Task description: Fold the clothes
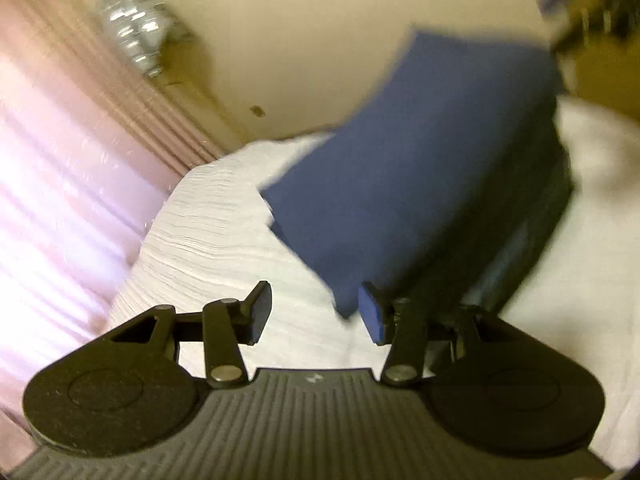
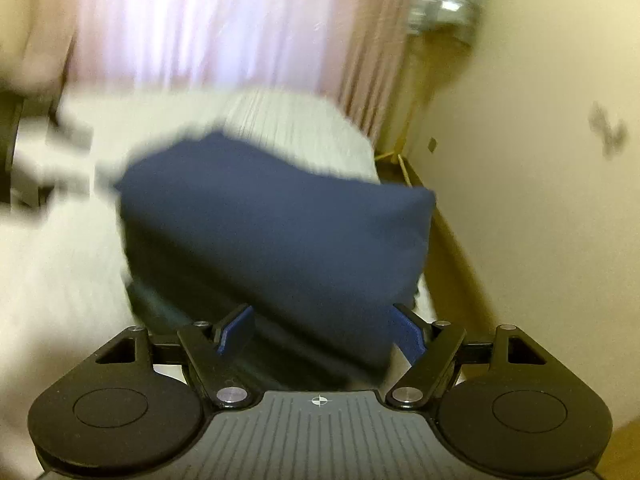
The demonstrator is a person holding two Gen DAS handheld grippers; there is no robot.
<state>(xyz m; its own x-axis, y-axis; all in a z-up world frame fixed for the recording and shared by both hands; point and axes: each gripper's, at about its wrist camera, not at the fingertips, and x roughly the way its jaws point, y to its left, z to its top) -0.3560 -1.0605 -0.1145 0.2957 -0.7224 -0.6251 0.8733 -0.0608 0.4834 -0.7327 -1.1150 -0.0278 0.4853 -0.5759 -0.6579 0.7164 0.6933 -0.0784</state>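
A navy blue garment [image 1: 416, 184] lies on a white ribbed bedcover [image 1: 208, 248]. It is folded into a compact block of plain, smooth cloth with straight edges and squared corners. In the right wrist view the garment [image 2: 276, 232] looks thick and padded, its near end dark in shadow. Both views are blurred, so seams and the kind of garment cannot be told.

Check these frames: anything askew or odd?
Nothing damaged or spilled. The folded navy cloth lies on the white bedcover, its near end overlying a darker garment. Both tongs, left and right, are open.
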